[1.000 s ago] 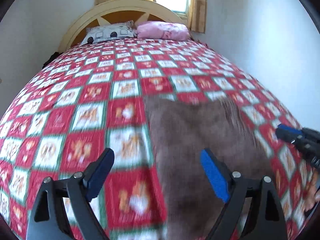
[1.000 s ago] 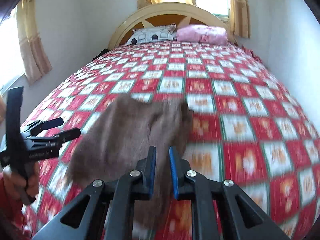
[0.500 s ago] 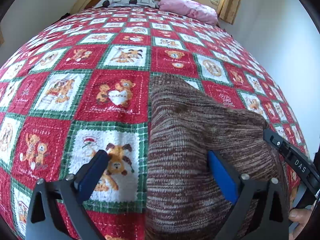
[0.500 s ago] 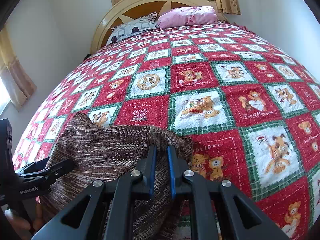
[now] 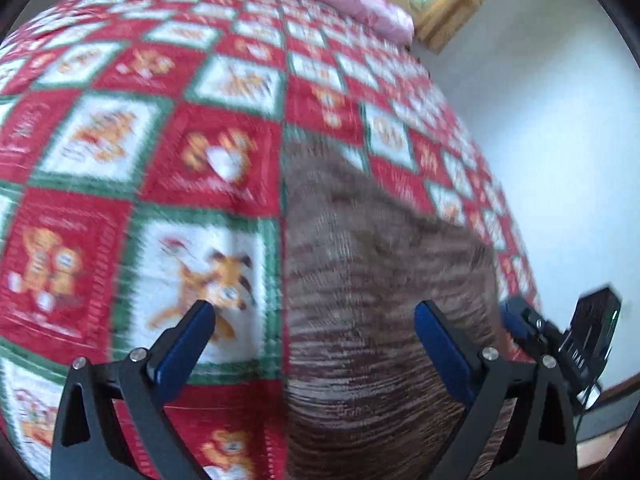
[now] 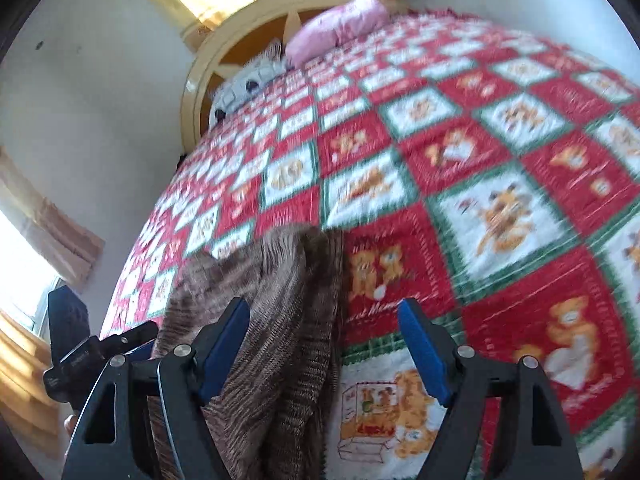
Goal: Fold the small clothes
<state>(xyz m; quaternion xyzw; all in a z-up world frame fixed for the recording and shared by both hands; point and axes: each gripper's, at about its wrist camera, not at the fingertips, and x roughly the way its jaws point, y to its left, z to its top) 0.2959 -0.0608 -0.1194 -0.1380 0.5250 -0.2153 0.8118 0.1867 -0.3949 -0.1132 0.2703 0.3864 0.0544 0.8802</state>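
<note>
A brown knitted garment (image 5: 372, 304) lies on the red, white and green patchwork quilt (image 5: 168, 128) near the bed's front edge. My left gripper (image 5: 316, 332) is open, its left finger over the quilt and its right finger over the garment. In the right wrist view the garment (image 6: 276, 312) lies bunched in a fold at lower left. My right gripper (image 6: 324, 340) is open and empty, straddling the garment's right edge. Each gripper shows in the other's view: the right one (image 5: 560, 340), the left one (image 6: 96, 352).
A pink pillow (image 6: 340, 28) and a spotted pillow (image 6: 248, 80) lie by the yellow headboard (image 6: 236, 28) at the far end. A white wall (image 5: 552, 128) runs along the bed's right side. Curtained windows (image 6: 32, 260) show at the left.
My right gripper was shut on the garment's edge and has now opened and let it go. The garment has settled on the quilt. Both grippers have tilted and shifted; the frames are blurred.
</note>
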